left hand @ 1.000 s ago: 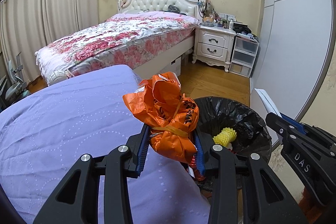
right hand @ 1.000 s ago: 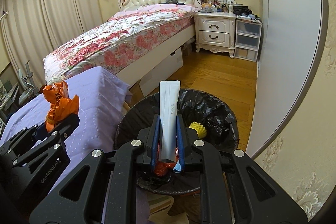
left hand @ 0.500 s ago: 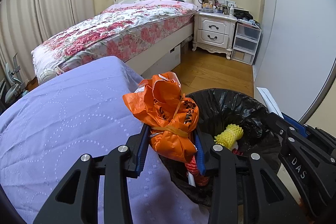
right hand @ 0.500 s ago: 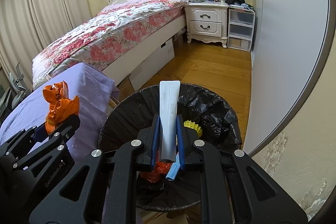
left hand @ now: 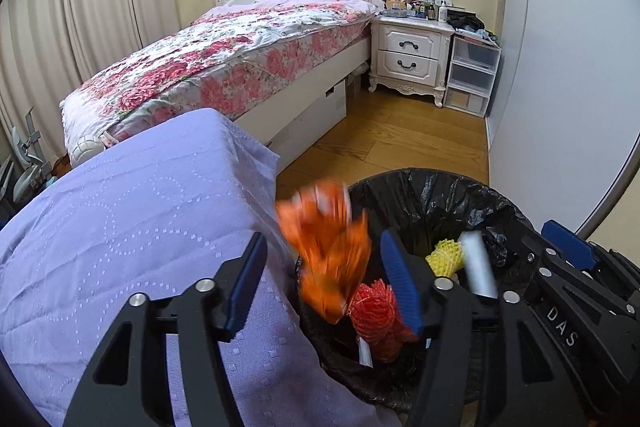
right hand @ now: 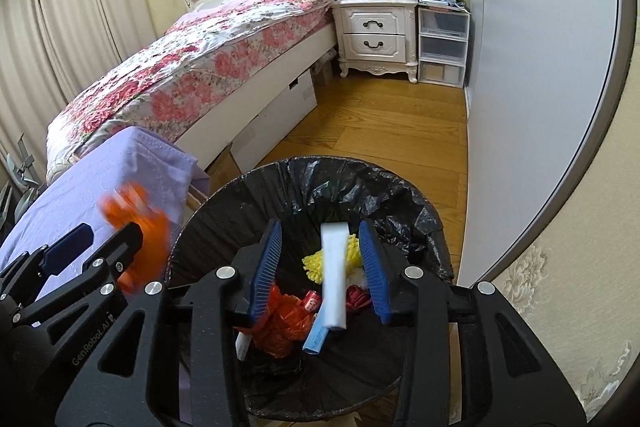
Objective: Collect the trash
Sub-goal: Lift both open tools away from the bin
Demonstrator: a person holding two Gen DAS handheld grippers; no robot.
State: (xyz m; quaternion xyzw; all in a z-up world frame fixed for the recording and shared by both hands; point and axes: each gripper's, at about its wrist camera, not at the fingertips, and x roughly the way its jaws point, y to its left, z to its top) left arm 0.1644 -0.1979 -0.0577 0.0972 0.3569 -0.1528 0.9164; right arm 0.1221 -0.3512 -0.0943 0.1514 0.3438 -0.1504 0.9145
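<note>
Trash in mid-air on both sides! My left claw (left hand: 320,279) has just been spreading its blue pads wide, and the crumpled orange plastic bag (left hand: 326,251) sits blurred between them, touching neither pad that I can see, just above the near rim of the round bin lined with a black plastic bag (left hand: 432,195). To the left of that claw lies the lilac quilted cloth-covered surface (left hand: 120,227), its edge right beside the bin.

My right claw (right hand: 320,267) has just been opening too: jaws part-way apart, and the flat white strip (right hand: 334,275) hangs loose in the gap between the pads, clear of both, directly over the bin mouth. Below that claw, inside the liner, I see a yellow foam net (right hand: 314,263), a red mesh net (left hand: 374,311), crumpled red-orange wrapping (right hand: 282,319) and a small light-blue packet (right hand: 316,335), all piled on the bottom.

From the right wrist view the left claw shows off to the left, the orange bag a smear by its tips. Ahead of both claws: wooden floor (right hand: 380,131), a bed with a pink floral cover (left hand: 224,59) and a white two-drawer nightstand (left hand: 410,55).
</note>
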